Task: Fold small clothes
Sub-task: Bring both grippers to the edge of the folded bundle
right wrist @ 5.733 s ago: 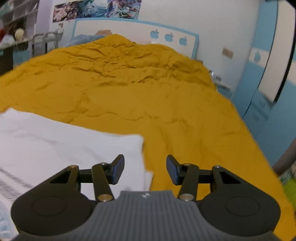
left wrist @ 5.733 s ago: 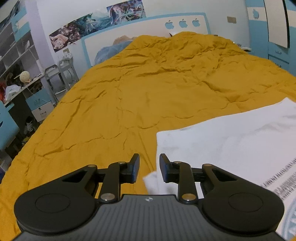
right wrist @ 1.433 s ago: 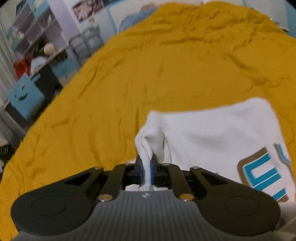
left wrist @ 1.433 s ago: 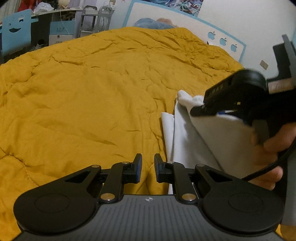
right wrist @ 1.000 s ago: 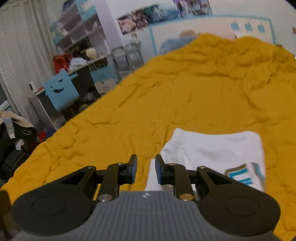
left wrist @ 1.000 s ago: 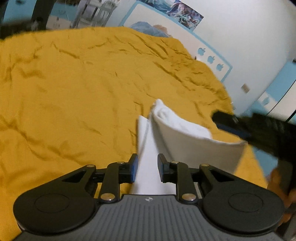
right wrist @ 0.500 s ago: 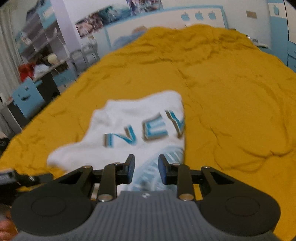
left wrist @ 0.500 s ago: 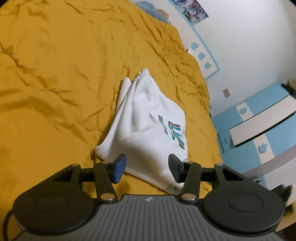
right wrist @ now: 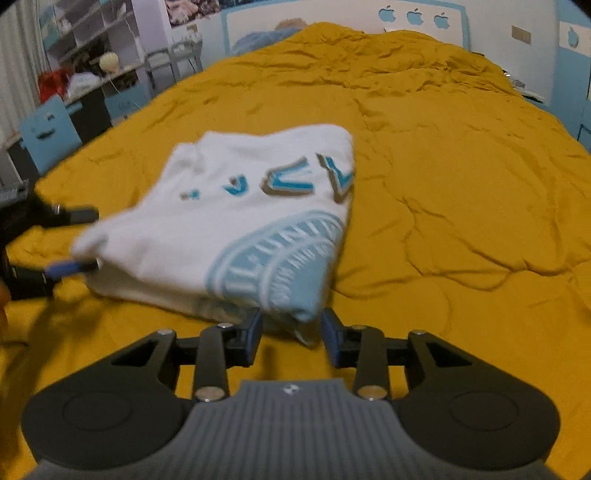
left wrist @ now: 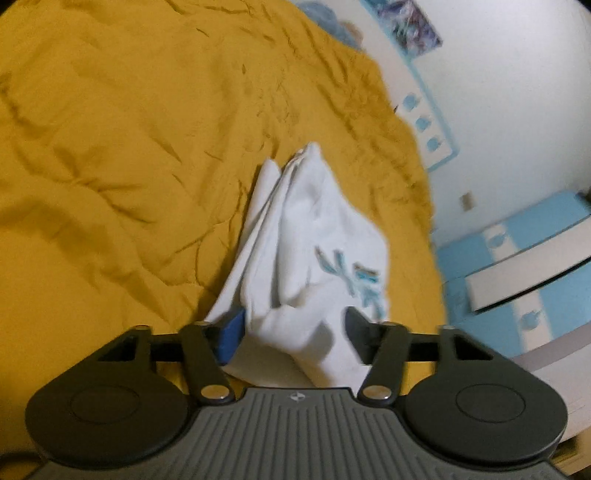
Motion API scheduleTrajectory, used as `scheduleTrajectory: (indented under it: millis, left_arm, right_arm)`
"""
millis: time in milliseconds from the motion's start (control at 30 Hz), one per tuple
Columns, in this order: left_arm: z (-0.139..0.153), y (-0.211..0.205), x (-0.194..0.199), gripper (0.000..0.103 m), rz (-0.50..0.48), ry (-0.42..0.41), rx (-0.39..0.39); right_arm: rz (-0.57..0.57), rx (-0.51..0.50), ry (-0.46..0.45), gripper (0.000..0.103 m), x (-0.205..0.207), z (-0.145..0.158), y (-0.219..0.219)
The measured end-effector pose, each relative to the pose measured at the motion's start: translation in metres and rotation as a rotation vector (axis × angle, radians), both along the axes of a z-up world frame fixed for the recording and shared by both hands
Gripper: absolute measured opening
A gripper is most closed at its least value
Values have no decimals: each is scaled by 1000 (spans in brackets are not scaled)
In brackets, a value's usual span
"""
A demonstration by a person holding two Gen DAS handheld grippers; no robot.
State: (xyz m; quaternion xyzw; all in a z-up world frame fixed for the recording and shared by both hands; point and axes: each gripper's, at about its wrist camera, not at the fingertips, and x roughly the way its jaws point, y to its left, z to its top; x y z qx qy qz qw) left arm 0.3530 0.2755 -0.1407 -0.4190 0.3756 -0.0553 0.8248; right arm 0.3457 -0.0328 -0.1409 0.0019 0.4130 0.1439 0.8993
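Observation:
A white T-shirt (left wrist: 317,229) with blue lettering lies folded on the mustard-yellow bedcover (left wrist: 110,147). My left gripper (left wrist: 293,332) straddles the shirt's near corner. Its jaws are closing, the blue left pad touches the cloth and the other finger stands just off it. From the right wrist, the T-shirt (right wrist: 240,221) shows a round blue print, and the left gripper (right wrist: 79,240) is at the shirt's left corner. My right gripper (right wrist: 291,332) sits at the shirt's near folded corner. Its jaws are opening, the cloth tip lies between them, and gaps show on both sides.
The bedcover (right wrist: 461,155) spreads wide around the shirt, wrinkled. A headboard with apple shapes (right wrist: 413,18) closes the far end. A blue chair (right wrist: 48,129) and cluttered shelves stand left of the bed. A blue and white wardrobe (left wrist: 517,266) stands on the other side.
The right gripper let go of the folded cloth, swung round and dropped to the shirt's near corner, jaws spreading. The left gripper sank onto the other corner and narrowed around it.

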Motion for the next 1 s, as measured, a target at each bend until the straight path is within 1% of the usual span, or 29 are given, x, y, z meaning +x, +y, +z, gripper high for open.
scheduleTrajectory:
  millis: [33,67,100,200,267,300,333,400,500,567,667,833,967,1000]
  left_arm:
    - [1,-3,4,38,-10,11,37]
    - [4,-6,5,29,-20,3,57]
    - [8,-8,3,22,-22,-16,67]
    - [35,-15,-10,18,-12,-128,128]
    - [54,-22,-15,17,-24,-166,218]
    - [59,-25,-15,16,-34,-158,263]
    - [60,-26,-14,16,-45,-136,311]
    - [51,-27,-12,16,-53,-85,374]
    - [25,-27,-12,16,-60,-3,416]
    - [12,-30,-14,16,-62,34,434]
    - [9,-39,-14,17,-68,55,491]
    - [1,-51,-13,21,-80,78,583]
    - [10,-51,-21,21,-65,100,587]
    - [10,-52,-17,22,-61,106,586]
  right_arm:
    - [-4,-5,5,31,1,-4,-2]
    - [-6,-6,10,31,2,-6,-2]
    - [-9,-11,13,31,5,-9,-2]
    - [-3,-9,9,31,10,-14,1]
    - [-3,-16,1,29,13,-15,5]
    - [-10,-20,-4,20,14,-16,6]
    - [-18,-11,0,18,15,-16,5]
    - [-21,-1,3,12,13,-15,3]
    - [-13,13,-9,6,7,-12,0]
    - [-14,22,-3,2,4,-12,-1]
    - [-10,22,12,1,3,-16,-3]
    - [-10,45,64,0,8,-28,-7]
    - [-8,62,87,0,11,-32,-11]
    - [-8,68,93,0,12,-33,-12]
